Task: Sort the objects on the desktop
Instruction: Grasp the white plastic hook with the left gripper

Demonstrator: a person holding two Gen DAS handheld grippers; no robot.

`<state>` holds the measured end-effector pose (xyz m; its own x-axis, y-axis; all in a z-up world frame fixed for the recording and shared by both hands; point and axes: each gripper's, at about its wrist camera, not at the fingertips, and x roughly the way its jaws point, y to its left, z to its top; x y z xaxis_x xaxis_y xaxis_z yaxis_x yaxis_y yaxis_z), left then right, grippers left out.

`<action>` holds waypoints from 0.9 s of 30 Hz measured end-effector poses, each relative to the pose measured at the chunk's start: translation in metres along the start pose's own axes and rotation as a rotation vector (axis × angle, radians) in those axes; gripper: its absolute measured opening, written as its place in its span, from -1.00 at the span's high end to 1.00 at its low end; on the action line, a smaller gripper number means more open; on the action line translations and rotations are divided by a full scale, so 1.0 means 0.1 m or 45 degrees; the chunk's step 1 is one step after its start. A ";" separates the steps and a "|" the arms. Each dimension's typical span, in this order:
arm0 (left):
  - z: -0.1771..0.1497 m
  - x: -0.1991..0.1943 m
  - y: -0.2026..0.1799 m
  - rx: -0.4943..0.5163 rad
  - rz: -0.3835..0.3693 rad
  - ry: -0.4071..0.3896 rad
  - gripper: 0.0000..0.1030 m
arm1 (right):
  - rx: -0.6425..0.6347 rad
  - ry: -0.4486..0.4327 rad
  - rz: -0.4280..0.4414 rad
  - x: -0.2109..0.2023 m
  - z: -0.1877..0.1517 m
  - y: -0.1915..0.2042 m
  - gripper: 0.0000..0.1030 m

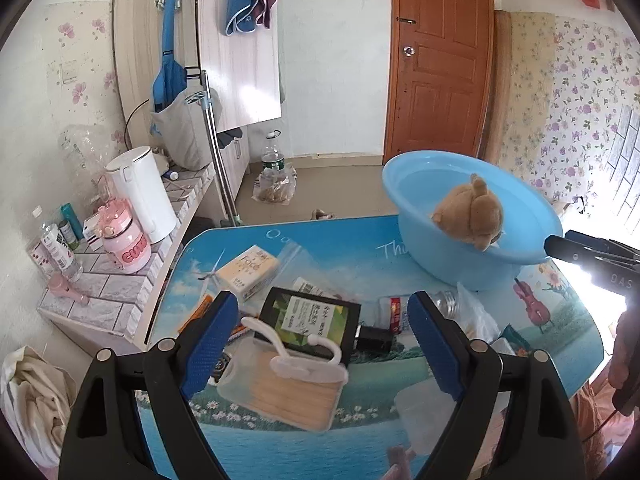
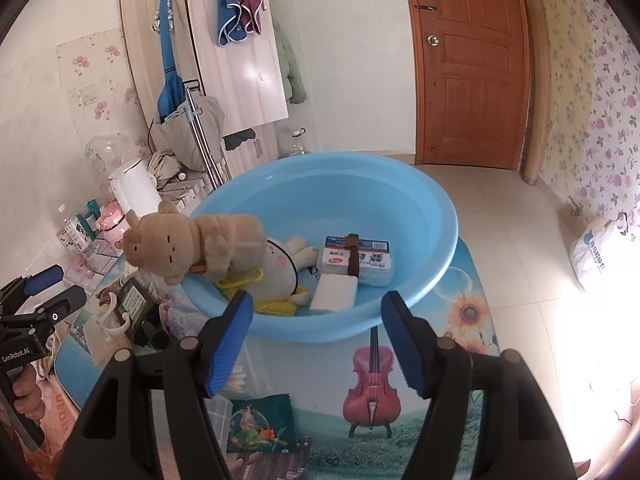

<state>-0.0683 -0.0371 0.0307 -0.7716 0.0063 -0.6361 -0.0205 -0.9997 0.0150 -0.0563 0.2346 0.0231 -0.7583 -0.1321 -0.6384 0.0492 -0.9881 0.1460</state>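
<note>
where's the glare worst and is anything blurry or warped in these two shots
Left wrist view: the right edge is blown out white, washing over the other gripper; the clear container by the lower jaws looks smeared. Right wrist view: the floor at lower right burns out beside the white bag. Both views: fisheye bends the door and darkens the corners.
</note>
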 end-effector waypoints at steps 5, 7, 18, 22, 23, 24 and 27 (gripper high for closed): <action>-0.17 -0.10 0.15 0.040 0.035 -0.003 -0.77 | 0.023 0.038 -0.011 -0.04 -0.25 0.06 -0.31; -0.24 -0.11 0.19 0.027 0.035 0.016 -0.78 | 0.037 0.059 -0.016 -0.04 -0.32 0.06 -0.31; -0.56 0.03 0.30 0.020 0.025 0.108 -0.78 | 0.056 0.173 0.075 0.04 -0.61 0.29 -0.32; -0.56 0.06 0.33 -0.005 0.021 0.119 -0.82 | 0.021 0.192 0.076 0.06 -0.64 0.39 -0.33; -0.56 0.07 0.34 -0.013 0.014 0.118 -0.82 | 0.017 0.195 0.078 0.07 -0.64 0.41 -0.33; -0.55 0.07 0.34 -0.016 0.007 0.114 -0.82 | 0.019 0.197 0.082 0.07 -0.65 0.41 -0.33; -0.50 0.09 0.31 -0.008 -0.006 0.103 -0.83 | 0.024 0.214 0.108 0.09 -0.66 0.44 -0.33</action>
<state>-0.0441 -0.0693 -0.0131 -0.7178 0.0091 -0.6962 -0.0197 -0.9998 0.0072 -0.0179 0.1844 -0.0256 -0.6327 -0.2281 -0.7400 0.0953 -0.9713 0.2179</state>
